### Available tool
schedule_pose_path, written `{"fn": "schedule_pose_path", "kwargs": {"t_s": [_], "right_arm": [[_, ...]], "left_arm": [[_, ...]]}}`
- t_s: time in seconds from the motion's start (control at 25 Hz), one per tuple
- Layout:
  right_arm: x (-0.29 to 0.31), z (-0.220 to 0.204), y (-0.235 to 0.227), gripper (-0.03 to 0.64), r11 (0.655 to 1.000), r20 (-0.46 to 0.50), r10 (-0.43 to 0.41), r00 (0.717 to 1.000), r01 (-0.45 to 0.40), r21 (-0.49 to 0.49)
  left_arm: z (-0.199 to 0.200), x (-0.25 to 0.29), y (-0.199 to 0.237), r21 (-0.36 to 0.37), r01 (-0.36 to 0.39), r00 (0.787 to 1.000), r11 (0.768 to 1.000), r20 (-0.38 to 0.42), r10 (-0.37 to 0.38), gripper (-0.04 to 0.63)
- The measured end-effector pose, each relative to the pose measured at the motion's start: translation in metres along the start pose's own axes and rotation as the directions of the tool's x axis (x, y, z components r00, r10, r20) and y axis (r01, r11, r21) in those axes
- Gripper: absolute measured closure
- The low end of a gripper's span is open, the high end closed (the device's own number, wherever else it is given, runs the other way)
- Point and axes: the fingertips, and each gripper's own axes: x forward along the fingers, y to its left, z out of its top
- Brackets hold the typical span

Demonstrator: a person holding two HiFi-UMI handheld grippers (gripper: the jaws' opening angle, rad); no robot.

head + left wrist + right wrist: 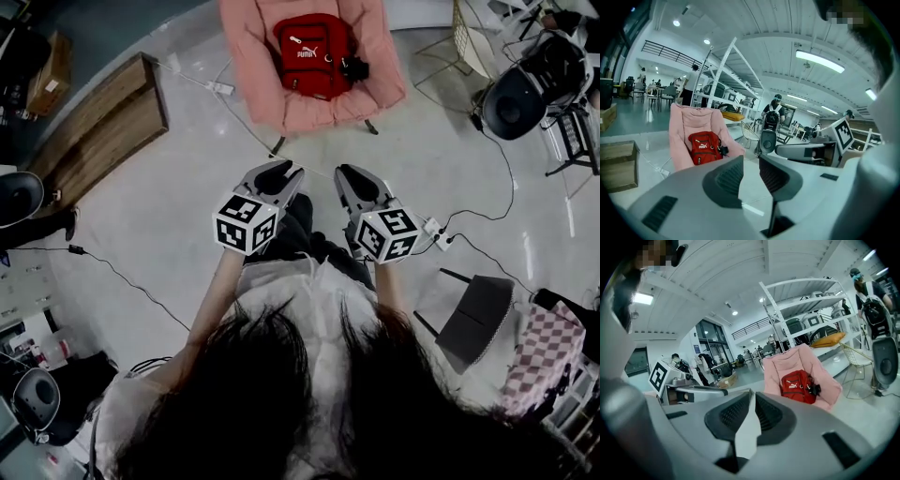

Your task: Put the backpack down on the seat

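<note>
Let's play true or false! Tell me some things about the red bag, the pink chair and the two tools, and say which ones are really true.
1. The red backpack lies on the seat of the pink chair. True.
2. The left tool is gripping the backpack. False: its jaws stand a little apart with nothing between them, and it is well short of the chair.
3. The right tool has its jaws together and holds nothing. True.
4. The backpack lies on the floor beside the chair. False: it rests on the chair's cushion, against the backrest.
</note>
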Motion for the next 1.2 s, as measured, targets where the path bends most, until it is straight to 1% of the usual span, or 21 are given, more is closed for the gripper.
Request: {"fn": "schedule_pose_path", "kwargs": {"t_s": [0.36,0.76,1.08,1.2], "right_arm": [[-0.021,-0.006,0.030,0.560,0.997,0.016,0.061,0.998,-0.060,-0.054],[-0.016,-0.010,0.055,0.560,0.991,-0.006,0.100,0.995,-0.100,-0.094],[-0.020,-0.013,0.062,0.560,0.989,-0.016,0.110,0.994,-0.111,-0.099],[-0.023,-0.013,0.060,0.560,0.990,-0.013,0.108,0.994,-0.109,-0.095]], "left_arm": [[-0.012,-0.025,-0.025,0.019,-0.013,1.000,1.000,0.022,0.013,0.479],[-0.018,-0.048,-0.020,0.005,-0.037,0.998,0.999,0.041,0.037,0.479],[-0.021,-0.056,-0.021,0.000,-0.052,0.998,0.999,0.044,0.052,0.479],[-0.018,-0.059,-0.016,-0.001,-0.072,0.996,0.997,0.053,0.072,0.479]]}}
